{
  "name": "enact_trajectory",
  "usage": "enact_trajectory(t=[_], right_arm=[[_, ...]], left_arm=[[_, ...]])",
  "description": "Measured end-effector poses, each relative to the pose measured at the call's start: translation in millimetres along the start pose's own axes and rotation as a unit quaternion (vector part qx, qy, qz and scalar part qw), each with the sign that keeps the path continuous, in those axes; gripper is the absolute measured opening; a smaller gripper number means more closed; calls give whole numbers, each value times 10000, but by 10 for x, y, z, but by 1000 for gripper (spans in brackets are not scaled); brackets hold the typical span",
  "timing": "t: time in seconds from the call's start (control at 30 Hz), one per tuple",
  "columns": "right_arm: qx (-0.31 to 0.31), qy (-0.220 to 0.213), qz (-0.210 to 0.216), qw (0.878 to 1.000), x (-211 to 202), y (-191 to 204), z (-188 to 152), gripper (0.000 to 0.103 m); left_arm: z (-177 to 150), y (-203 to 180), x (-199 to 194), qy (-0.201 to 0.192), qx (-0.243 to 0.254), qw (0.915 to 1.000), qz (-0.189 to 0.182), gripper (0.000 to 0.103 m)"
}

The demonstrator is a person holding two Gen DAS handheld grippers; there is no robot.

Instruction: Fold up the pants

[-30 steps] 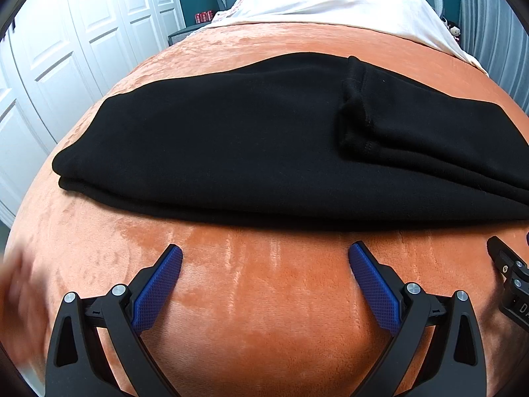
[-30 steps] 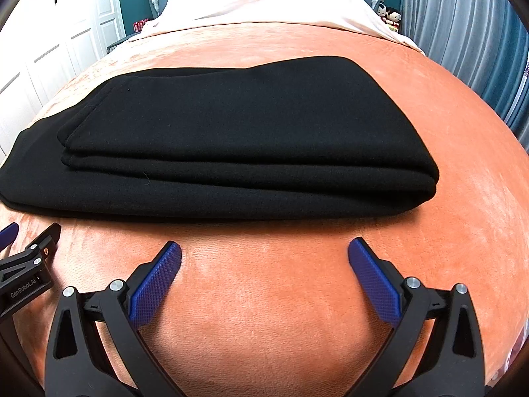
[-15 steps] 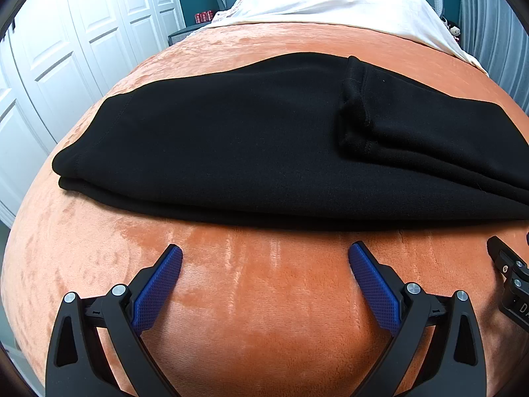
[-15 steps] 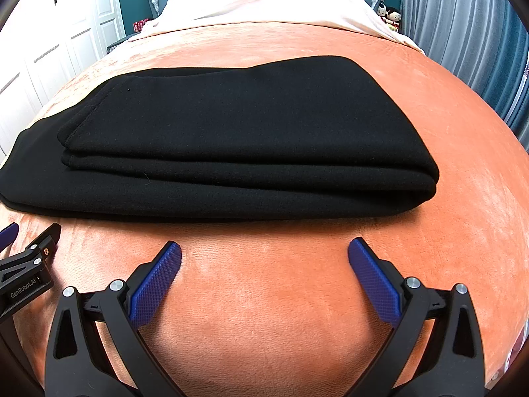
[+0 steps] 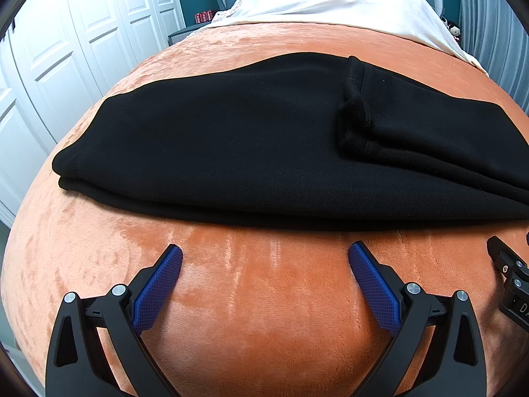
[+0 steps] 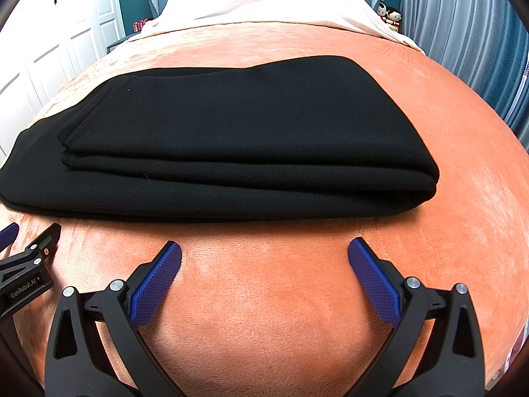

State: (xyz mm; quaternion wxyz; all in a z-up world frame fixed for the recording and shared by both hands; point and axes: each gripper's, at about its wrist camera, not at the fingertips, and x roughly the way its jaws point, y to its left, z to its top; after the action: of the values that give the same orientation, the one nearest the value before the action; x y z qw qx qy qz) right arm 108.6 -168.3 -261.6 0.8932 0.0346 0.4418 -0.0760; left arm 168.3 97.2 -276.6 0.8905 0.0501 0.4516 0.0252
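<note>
Black pants [image 5: 231,139] lie folded in layers across the orange bed cover [image 5: 264,297]. In the right wrist view the pants [image 6: 231,139] show a rounded fold at their right end and stacked hems at the left. My left gripper [image 5: 264,264] is open and empty, just short of the pants' near edge. My right gripper [image 6: 264,261] is open and empty, also just short of the near edge. The tip of the right gripper shows at the right edge of the left wrist view [image 5: 509,271]; the left gripper shows at the left edge of the right wrist view [image 6: 29,258].
White bedding [image 5: 330,0] covers the head of the bed. White wardrobe doors [image 5: 66,49] stand to the left. Grey-blue curtains [image 6: 463,33] hang to the right. Two small dolls [image 6: 390,16] sit by the headboard.
A blurred shape at the lower left of the left wrist view one second ago is gone. The pants and both grippers have not moved.
</note>
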Motion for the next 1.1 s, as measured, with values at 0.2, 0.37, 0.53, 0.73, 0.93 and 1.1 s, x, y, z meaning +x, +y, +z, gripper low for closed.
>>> enact_trajectory(t=[0.2, 0.37, 0.53, 0.73, 0.93, 1.1], right_arm=[[3, -10, 3, 10000, -1, -5, 1, 98], [-4, -26, -20, 10000, 10, 25, -30, 98], [35, -19, -44, 10000, 9, 43, -35, 98], [106, 52, -73, 9999, 31, 83, 0, 98], [150, 303, -127, 9993, 65, 81, 68, 98], [-57, -294, -139, 9995, -332, 104, 123, 98]], left_arm=[[0, -1, -1, -4, -1, 10000, -1, 98], [1, -12, -2, -23, -2, 10000, 2, 98], [-1, -16, -8, -26, 13, 10000, 20, 98], [3, -26, 2, 19, 12, 10000, 39, 98], [63, -1, -35, 184, -110, 9998, 27, 98], [75, 60, -247, 90, -262, 9996, 78, 98]])
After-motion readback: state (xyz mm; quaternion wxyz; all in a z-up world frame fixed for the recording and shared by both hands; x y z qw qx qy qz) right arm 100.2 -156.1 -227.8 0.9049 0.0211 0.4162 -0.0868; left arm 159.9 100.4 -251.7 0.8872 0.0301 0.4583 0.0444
